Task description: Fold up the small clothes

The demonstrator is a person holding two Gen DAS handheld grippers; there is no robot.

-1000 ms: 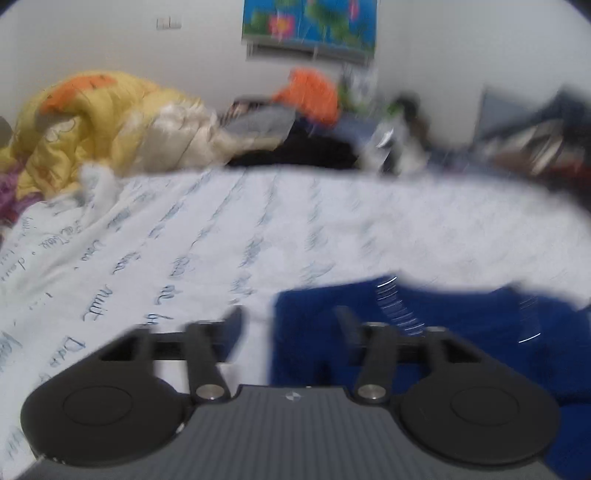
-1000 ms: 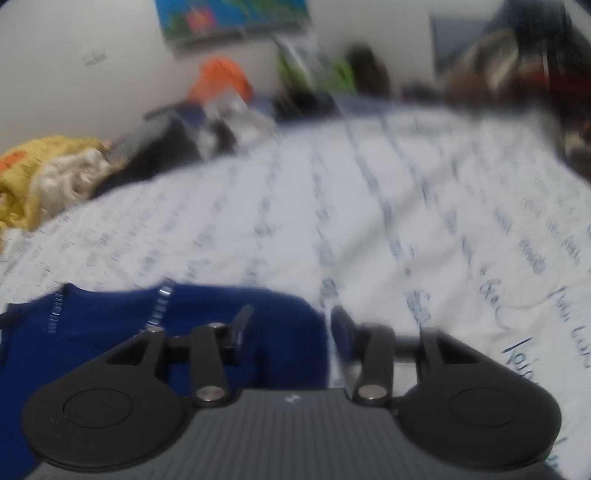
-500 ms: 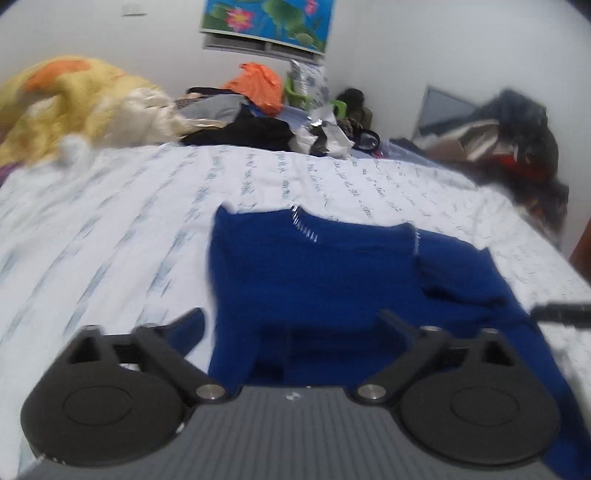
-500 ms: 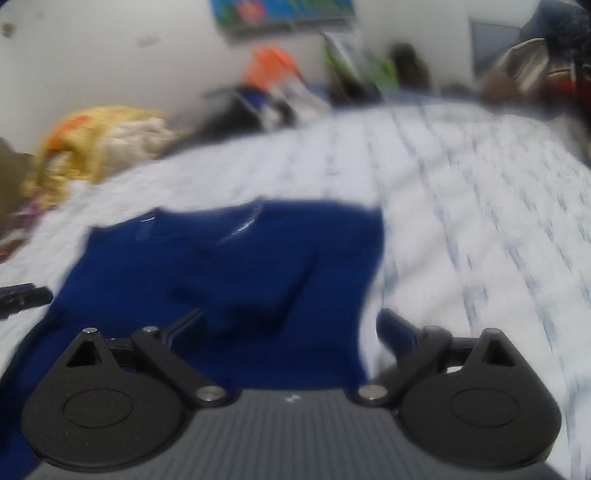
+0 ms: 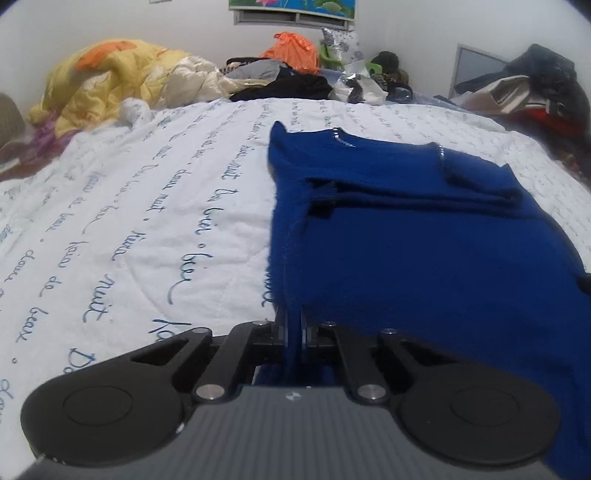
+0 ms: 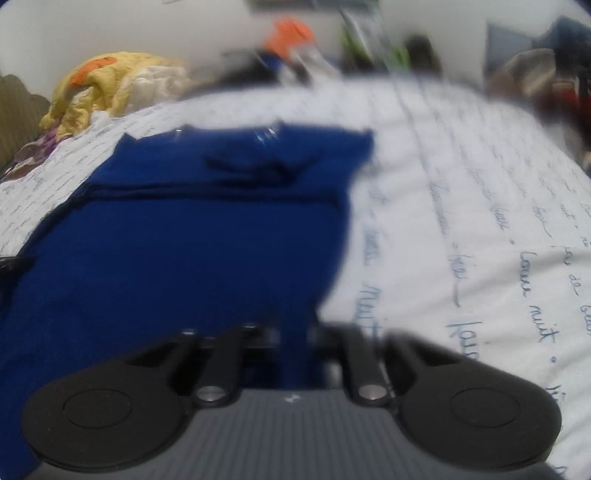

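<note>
Blue garment (image 5: 424,258) near hem pinched by left claw (image 5: 293,332), right claw (image 6: 293,339); right view blurred.

The right wrist view is motion-blurred: clutter behind the bed (image 6: 461,221) is unreadable. The blue sweater (image 5: 424,266) runs off the left view's right edge.

White walls (image 5: 110,33) meet behind a bed — its white quilt (image 5: 147,206) bears blue script. A flower picture (image 5: 295,5) hangs above.
</note>
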